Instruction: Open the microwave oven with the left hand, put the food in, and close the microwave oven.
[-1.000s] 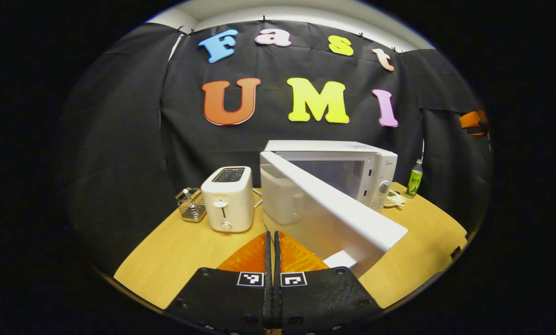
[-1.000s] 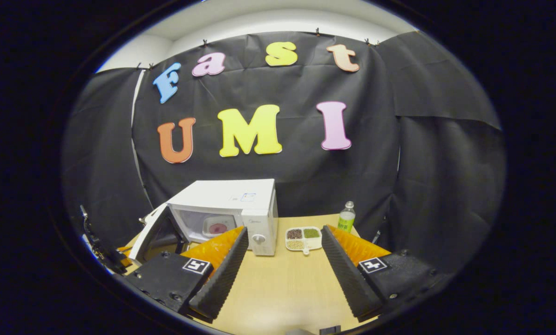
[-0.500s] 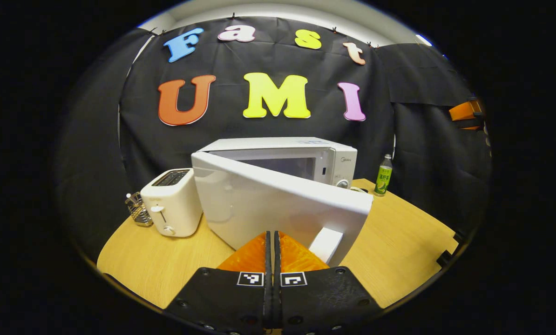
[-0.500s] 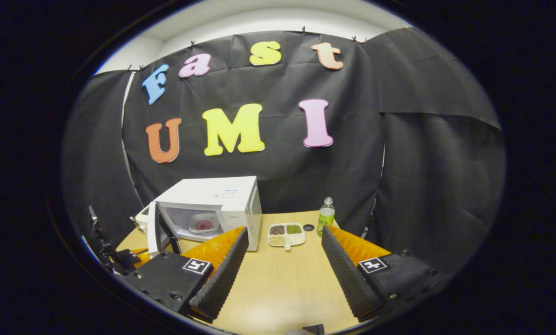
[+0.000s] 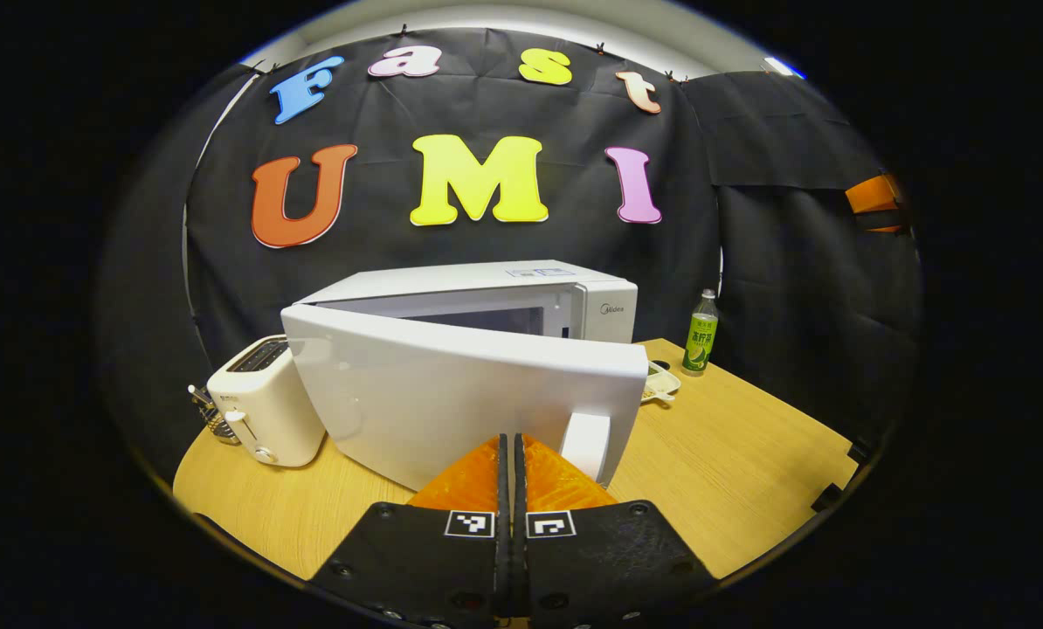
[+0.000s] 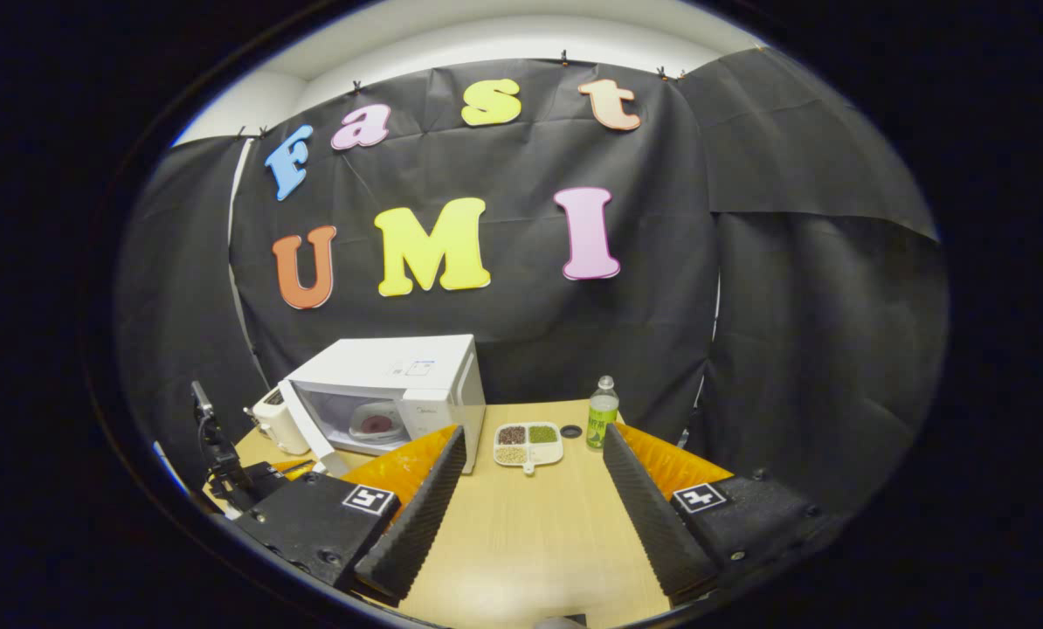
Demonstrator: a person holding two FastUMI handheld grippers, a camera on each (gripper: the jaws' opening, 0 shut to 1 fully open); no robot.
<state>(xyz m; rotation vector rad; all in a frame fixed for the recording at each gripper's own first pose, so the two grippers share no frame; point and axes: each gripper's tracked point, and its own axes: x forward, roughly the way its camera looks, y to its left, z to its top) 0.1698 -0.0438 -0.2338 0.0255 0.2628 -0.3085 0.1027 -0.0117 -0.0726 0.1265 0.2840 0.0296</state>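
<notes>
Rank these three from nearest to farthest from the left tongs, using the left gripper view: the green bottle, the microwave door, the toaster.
1. Microwave door: directly ahead of the left tongs, half closed.
2. Toaster: to the left, beside the microwave.
3. Green bottle: far right, by the wall.

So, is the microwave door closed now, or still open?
Partly open. The microwave door stands at an angle from the microwave, and the food inside shows through the gap.

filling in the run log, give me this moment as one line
stage: closing door | microwave door: partly open | food: inside microwave | left gripper: shut, at door front | right gripper: open, empty, above table
</notes>
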